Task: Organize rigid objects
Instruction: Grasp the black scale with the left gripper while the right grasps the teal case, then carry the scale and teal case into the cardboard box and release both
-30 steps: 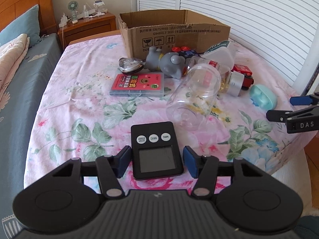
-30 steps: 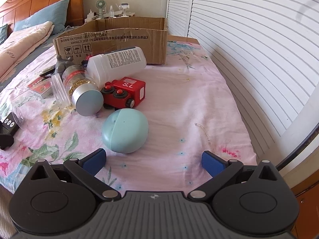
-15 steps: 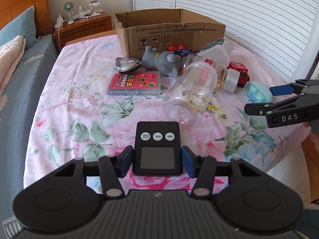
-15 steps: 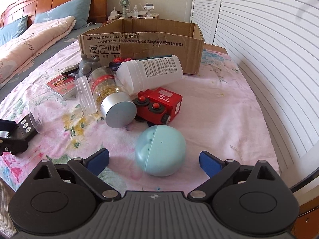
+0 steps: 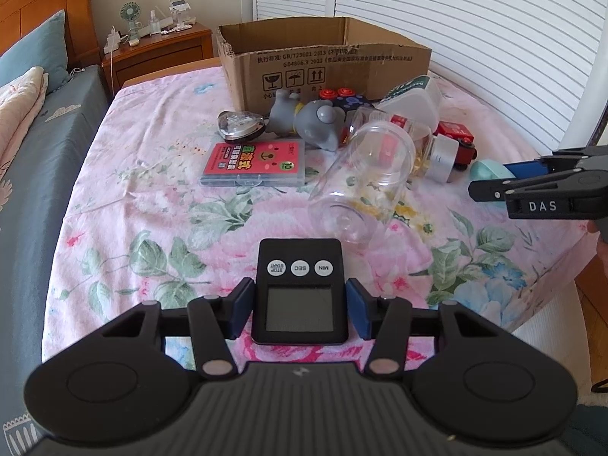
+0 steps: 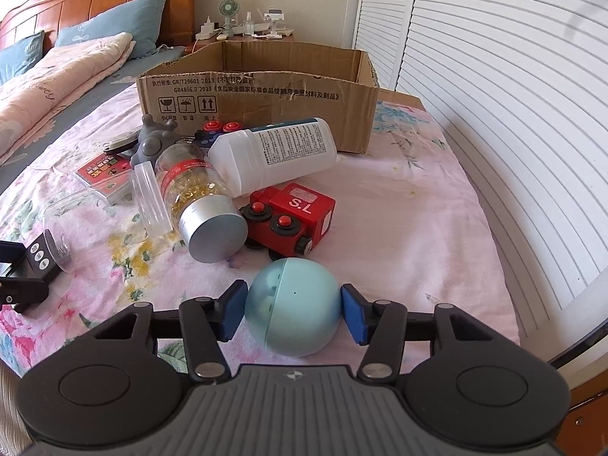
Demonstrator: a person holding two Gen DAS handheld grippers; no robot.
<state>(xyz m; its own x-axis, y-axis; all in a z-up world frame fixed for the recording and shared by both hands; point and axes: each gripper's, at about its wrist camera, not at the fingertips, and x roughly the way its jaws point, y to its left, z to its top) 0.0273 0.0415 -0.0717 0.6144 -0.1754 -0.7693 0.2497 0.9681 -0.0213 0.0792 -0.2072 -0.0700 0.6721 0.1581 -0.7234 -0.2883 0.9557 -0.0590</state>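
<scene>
My left gripper point(image 5: 299, 311) is shut on a black digital timer point(image 5: 299, 288), its blue pads pressed against both sides. My right gripper point(image 6: 292, 311) has its blue pads against both sides of a teal egg-shaped case point(image 6: 292, 309) that sits on the floral sheet. The right gripper also shows at the right of the left wrist view point(image 5: 539, 186). An open cardboard box point(image 6: 258, 95) stands at the back of the bed.
Loose items lie in front of the box: a clear jar point(image 5: 364, 178), a silver-capped capsule bottle point(image 6: 197, 197), a white bottle point(image 6: 273, 152), a red toy train point(image 6: 292, 216), a grey toy point(image 5: 311, 121), a red card pack point(image 5: 254, 163). A louvred wall is right.
My right gripper moved forward and closed its jaws around the teal case. My left gripper closed the small gap onto the timer and stayed in place.
</scene>
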